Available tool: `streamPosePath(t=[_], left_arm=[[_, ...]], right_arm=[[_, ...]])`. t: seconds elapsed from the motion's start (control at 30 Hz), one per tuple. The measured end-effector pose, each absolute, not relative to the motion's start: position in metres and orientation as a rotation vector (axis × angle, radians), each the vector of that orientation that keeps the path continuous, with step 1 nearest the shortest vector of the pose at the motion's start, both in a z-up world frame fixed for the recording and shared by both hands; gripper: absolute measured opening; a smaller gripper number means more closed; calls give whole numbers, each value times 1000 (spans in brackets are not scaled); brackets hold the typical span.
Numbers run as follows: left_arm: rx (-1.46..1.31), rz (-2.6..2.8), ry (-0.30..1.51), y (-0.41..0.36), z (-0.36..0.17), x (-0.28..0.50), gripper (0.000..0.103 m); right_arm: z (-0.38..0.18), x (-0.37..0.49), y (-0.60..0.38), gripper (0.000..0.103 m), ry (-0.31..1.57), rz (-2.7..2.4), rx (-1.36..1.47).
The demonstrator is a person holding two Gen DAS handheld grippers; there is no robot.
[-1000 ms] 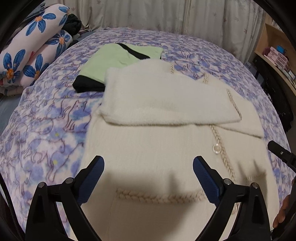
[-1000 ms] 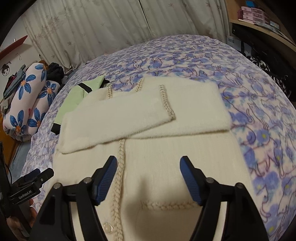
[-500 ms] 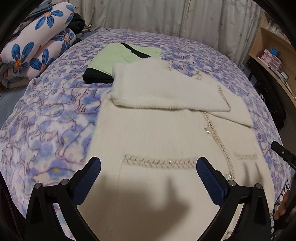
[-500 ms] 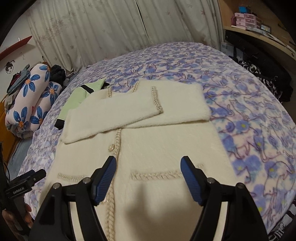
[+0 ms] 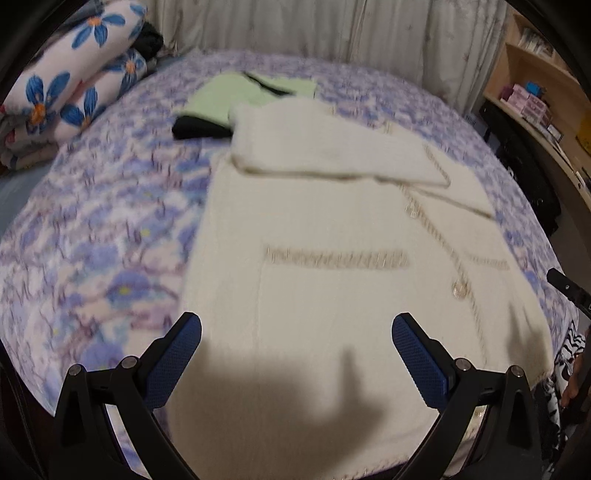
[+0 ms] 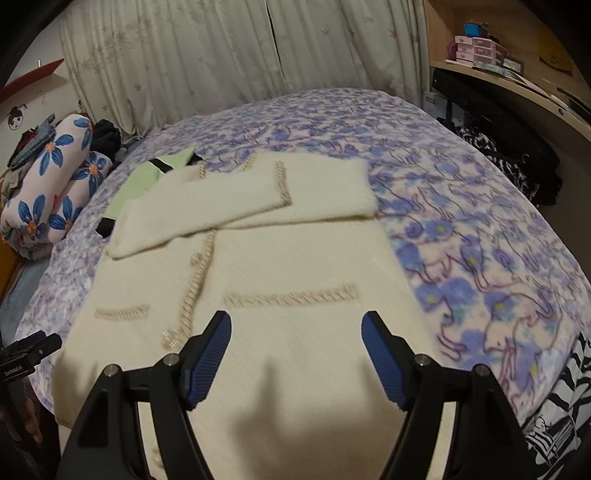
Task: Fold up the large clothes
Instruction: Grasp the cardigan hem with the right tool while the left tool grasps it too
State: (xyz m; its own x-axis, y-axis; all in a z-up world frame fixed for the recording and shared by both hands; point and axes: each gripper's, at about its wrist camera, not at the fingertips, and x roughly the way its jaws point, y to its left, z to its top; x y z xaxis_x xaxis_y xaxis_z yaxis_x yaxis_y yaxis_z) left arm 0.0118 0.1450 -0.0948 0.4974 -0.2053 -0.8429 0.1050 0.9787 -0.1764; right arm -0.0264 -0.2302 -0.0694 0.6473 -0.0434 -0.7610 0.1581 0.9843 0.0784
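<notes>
Both fisheye views: mounted behind the blue-padded fingers, angled steeply down and forward, close above the near hem of the cream fuzzy cardigan with braided trim. Left view offset toward the cardigan's left half, right view toward its right. Shared ahead: folded sleeves, purple floral blanket, pale curtains.

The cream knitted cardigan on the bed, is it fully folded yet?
Partly: the cream knitted cardigan has both sleeves folded across its chest, but its body lies spread flat.
</notes>
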Motion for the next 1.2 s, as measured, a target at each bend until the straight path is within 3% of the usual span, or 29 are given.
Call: streamPosePath(t=[0.47, 0.83, 0.93, 0.97, 1.0, 1.1, 1.2], left_arm=[[-230, -171, 1208, 194, -148, 1, 102], [-199, -256, 1210, 197, -161, 0, 102], [-187, -283, 1202, 197, -161, -3, 102], [-181, -291, 1203, 197, -161, -5, 102], [-172, -296, 1204, 197, -160, -6, 101], [-150, -323, 1202, 196, -158, -12, 92], [-148, -339, 1201, 197, -159, -13, 90]], right_arm=[[-101, -64, -313, 73, 1011, -194, 172], [-138, -73, -346, 71, 1116, -137, 247], [-140, -73, -340, 58, 1115, -69, 247], [-141, -72, -336, 42, 1127, -6, 273], [-142, -71, -334, 36, 1136, 20, 283], [-146, -69, -328, 31, 1145, 88, 308], [-155, -65, -330, 29, 1155, 102, 344]])
